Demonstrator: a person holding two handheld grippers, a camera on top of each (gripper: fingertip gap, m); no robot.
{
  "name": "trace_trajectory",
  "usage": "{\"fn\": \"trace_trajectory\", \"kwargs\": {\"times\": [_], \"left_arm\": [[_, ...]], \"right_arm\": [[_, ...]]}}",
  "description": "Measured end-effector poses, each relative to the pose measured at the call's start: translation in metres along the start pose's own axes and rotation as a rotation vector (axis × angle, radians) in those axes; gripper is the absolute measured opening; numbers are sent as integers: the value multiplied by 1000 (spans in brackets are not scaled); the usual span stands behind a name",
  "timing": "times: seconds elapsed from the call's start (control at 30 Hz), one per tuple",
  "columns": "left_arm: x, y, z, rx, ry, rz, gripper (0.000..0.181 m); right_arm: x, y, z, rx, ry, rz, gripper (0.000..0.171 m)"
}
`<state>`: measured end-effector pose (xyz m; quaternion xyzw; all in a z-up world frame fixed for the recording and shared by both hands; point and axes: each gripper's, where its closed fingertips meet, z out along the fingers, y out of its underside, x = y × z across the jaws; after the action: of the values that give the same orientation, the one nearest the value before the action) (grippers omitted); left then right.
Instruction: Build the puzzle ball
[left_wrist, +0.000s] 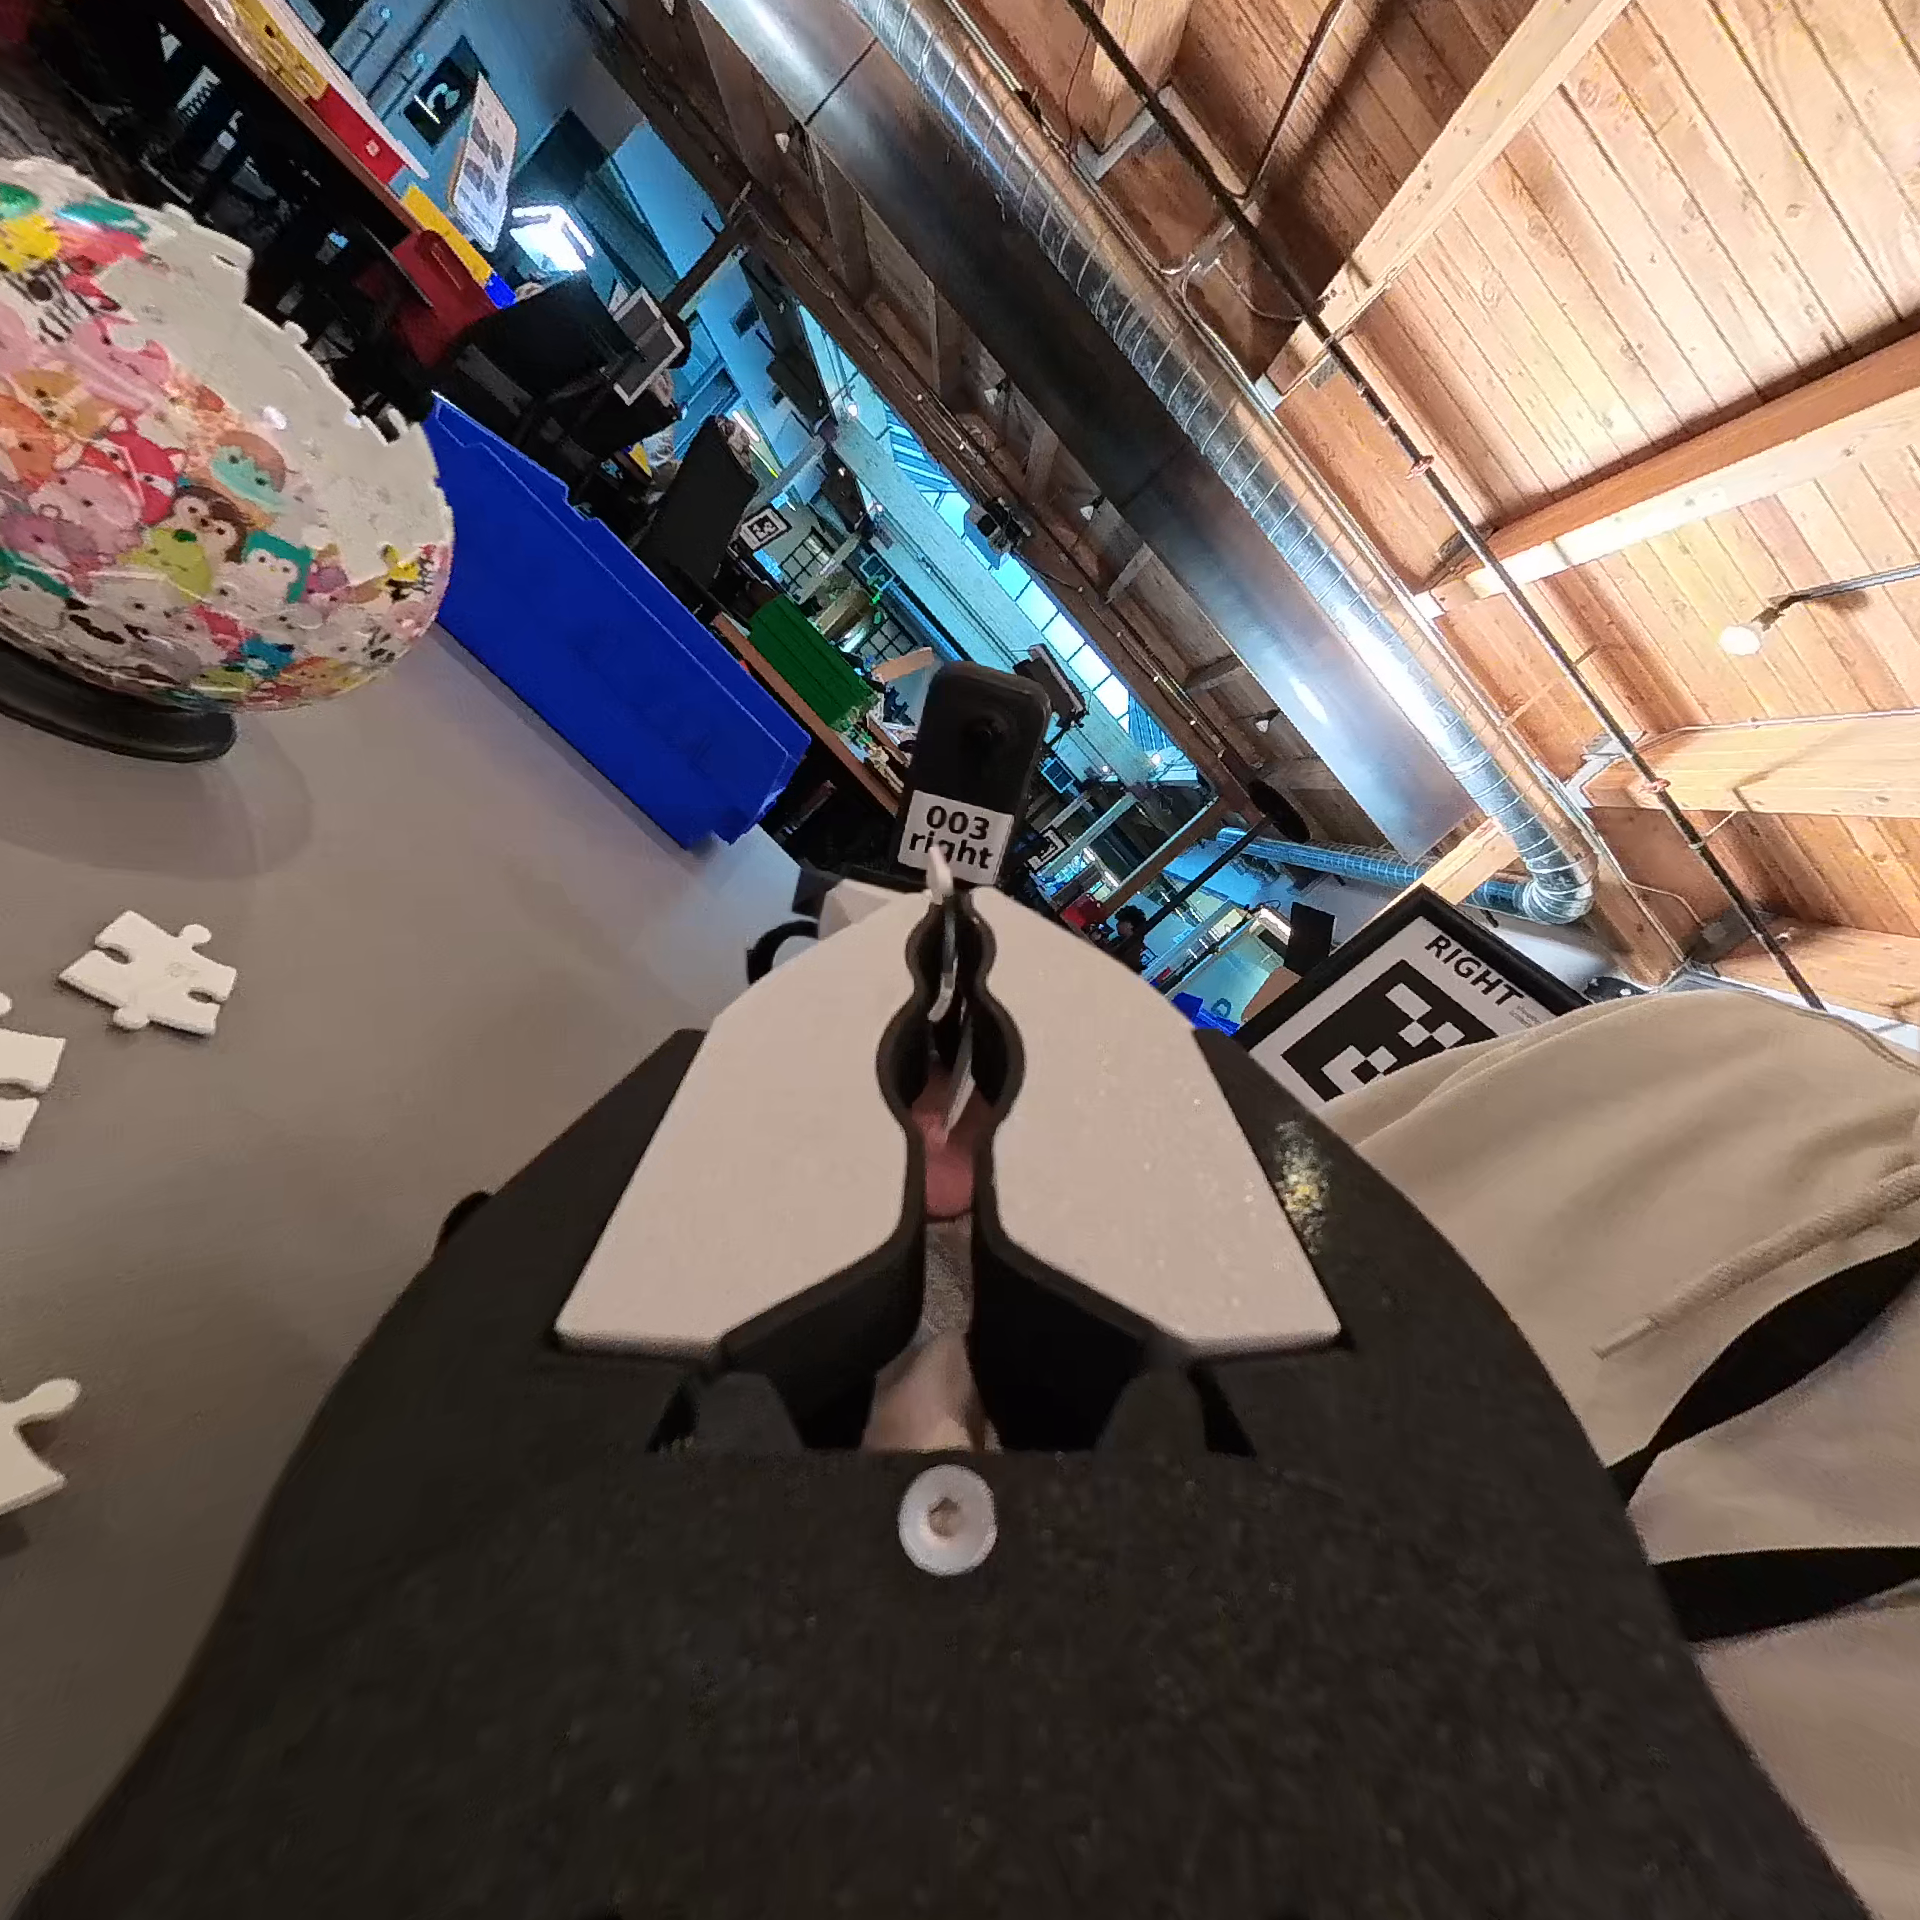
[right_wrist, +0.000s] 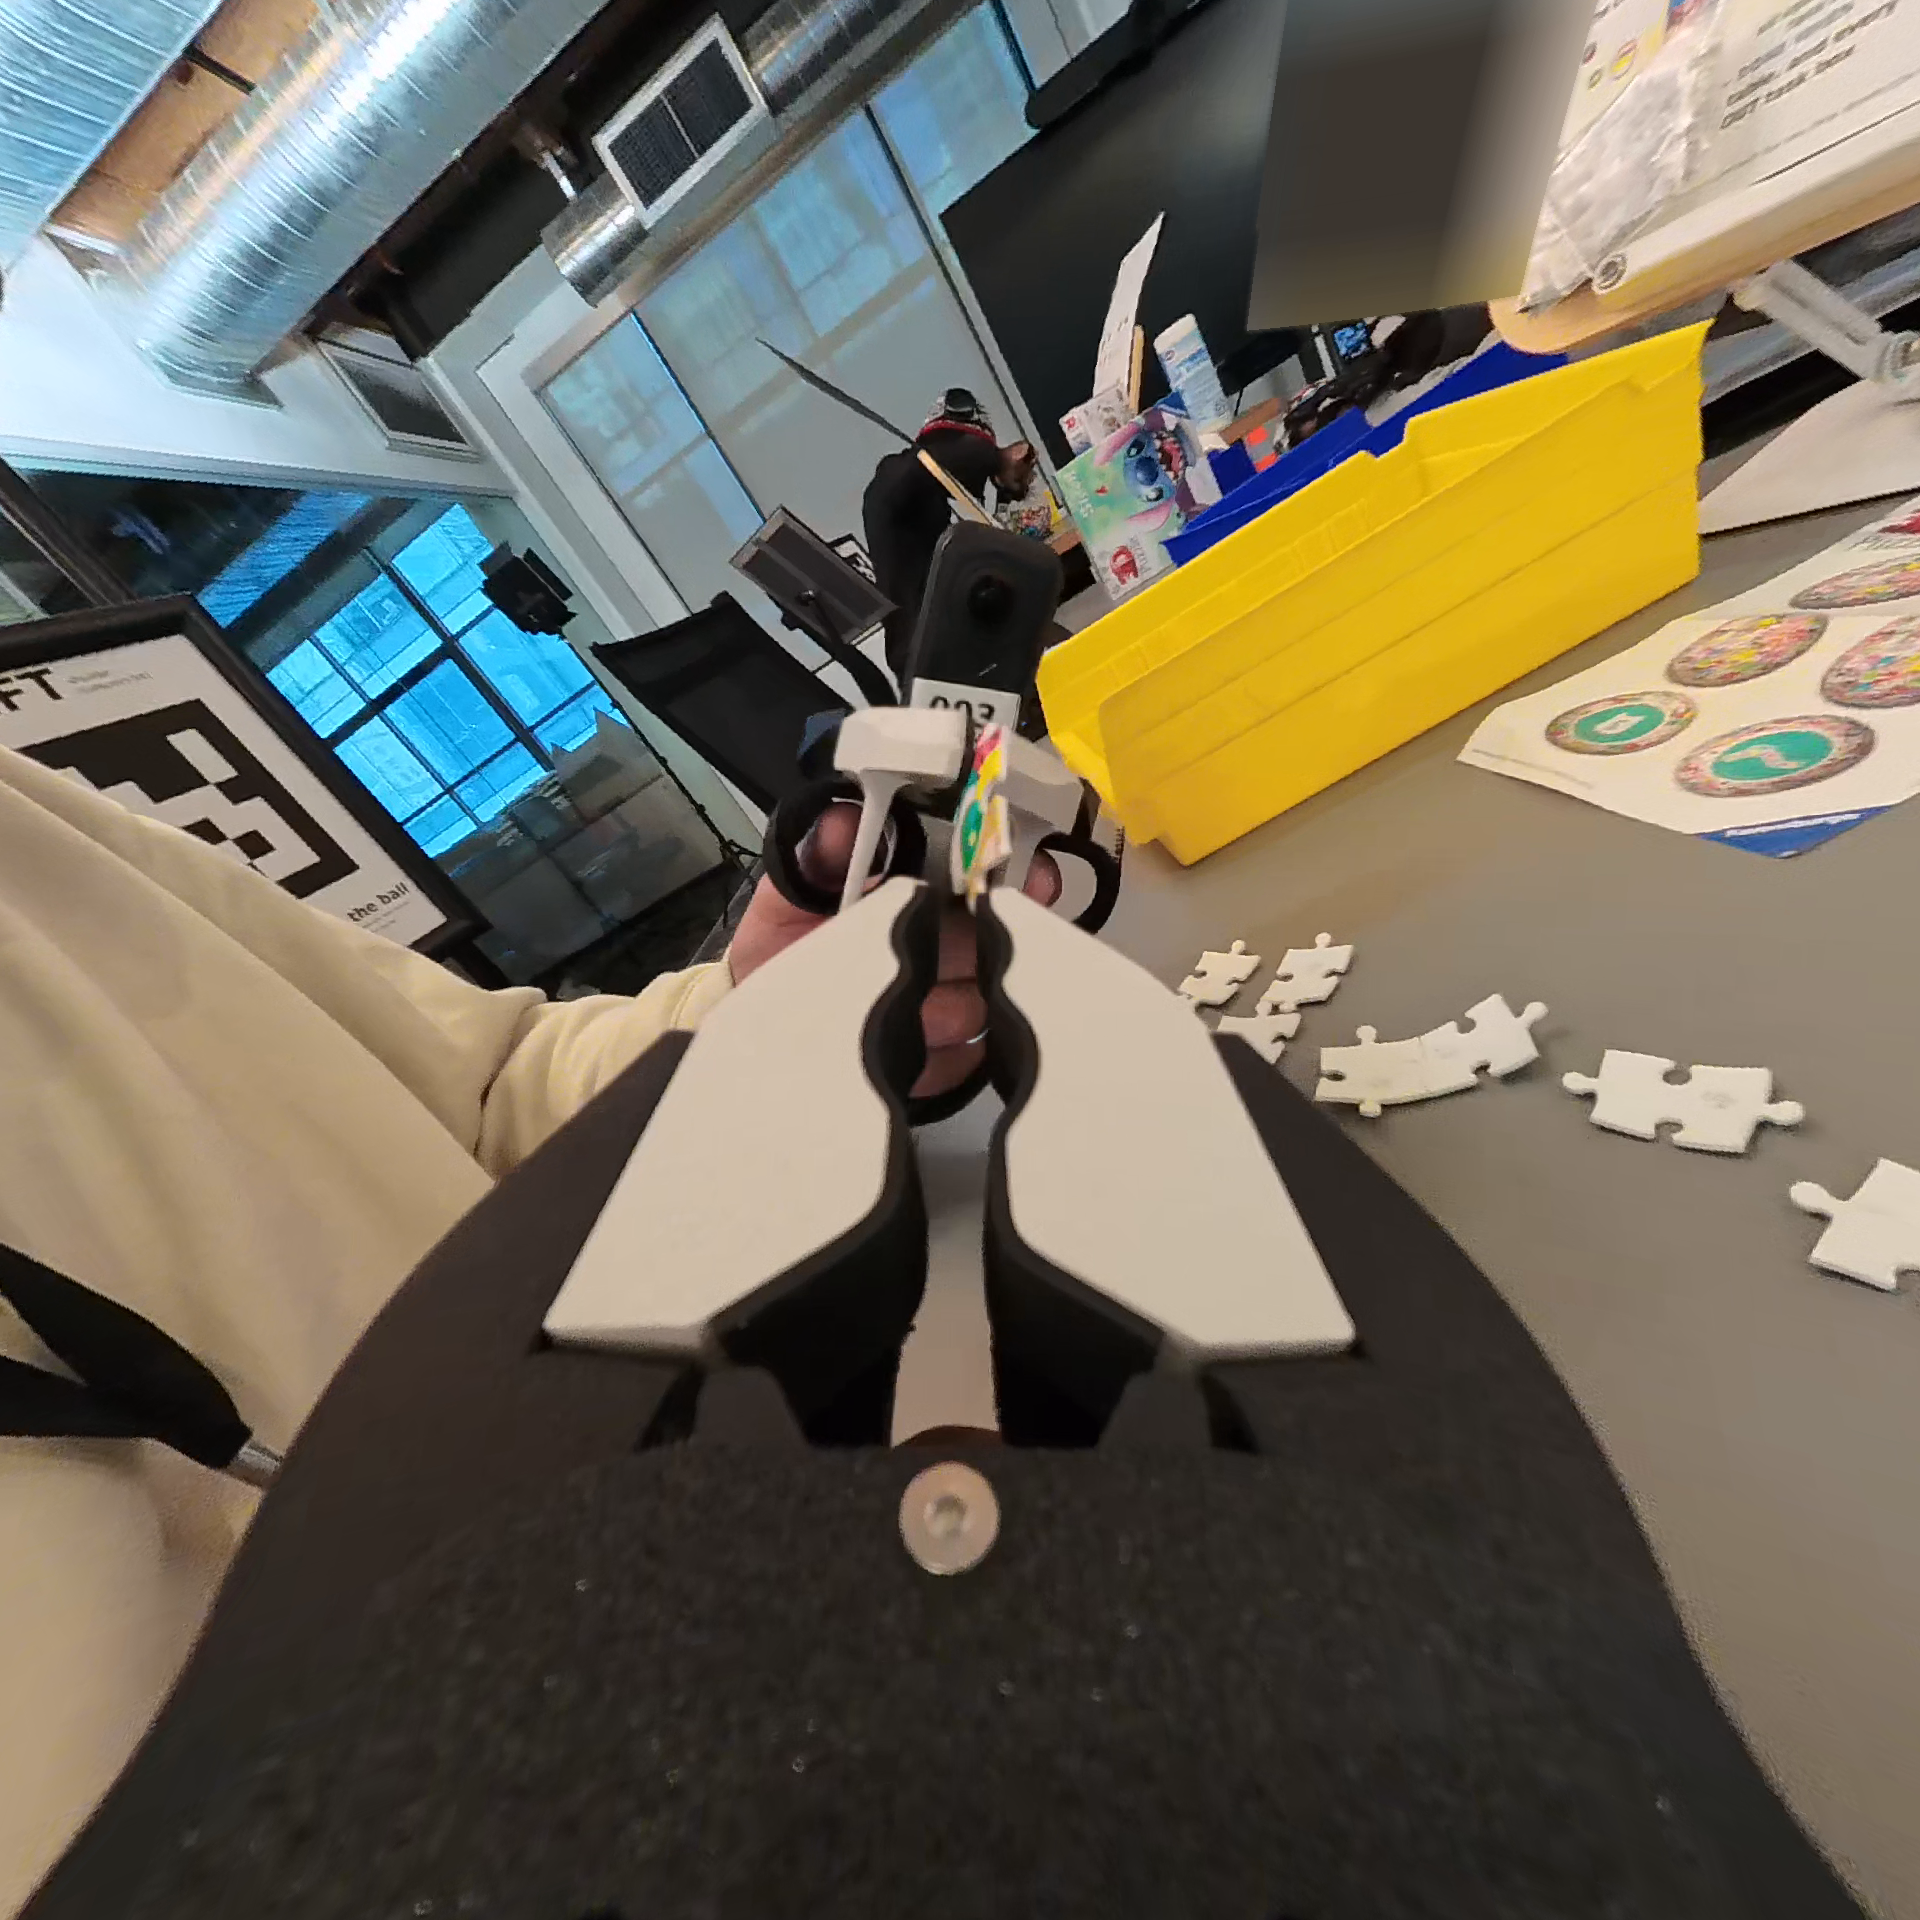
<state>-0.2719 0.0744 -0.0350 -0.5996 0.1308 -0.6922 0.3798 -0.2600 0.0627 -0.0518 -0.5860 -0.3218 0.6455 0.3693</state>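
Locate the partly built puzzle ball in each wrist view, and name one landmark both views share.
Left wrist view: puzzle ball at the left edge, on a dark stand.
Right wrist view: not in it.
Shared landmark: loose white puzzle pieces on the grey table.

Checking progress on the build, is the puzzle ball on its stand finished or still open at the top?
Still open. In the left wrist view the puzzle ball on its black stand has a jagged, unfinished upper edge, and loose white pieces lie on the table.
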Motion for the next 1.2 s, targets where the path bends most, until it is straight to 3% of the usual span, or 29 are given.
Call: {"fn": "trace_trajectory", "kwargs": {"times": [0.03, 0.37, 1.2], "left_arm": [[-1, 1, 0, -6, -7, 1, 1], [2, 1, 1, 3, 12, -13, 1], [1, 7, 1, -40, 18, -33, 1]], "right_arm": [[-1, -2, -1, 11, -7, -5, 0], [1, 11, 3, -65, -1, -16, 5], [1, 5, 0, -32, -3, 3, 0]]}}
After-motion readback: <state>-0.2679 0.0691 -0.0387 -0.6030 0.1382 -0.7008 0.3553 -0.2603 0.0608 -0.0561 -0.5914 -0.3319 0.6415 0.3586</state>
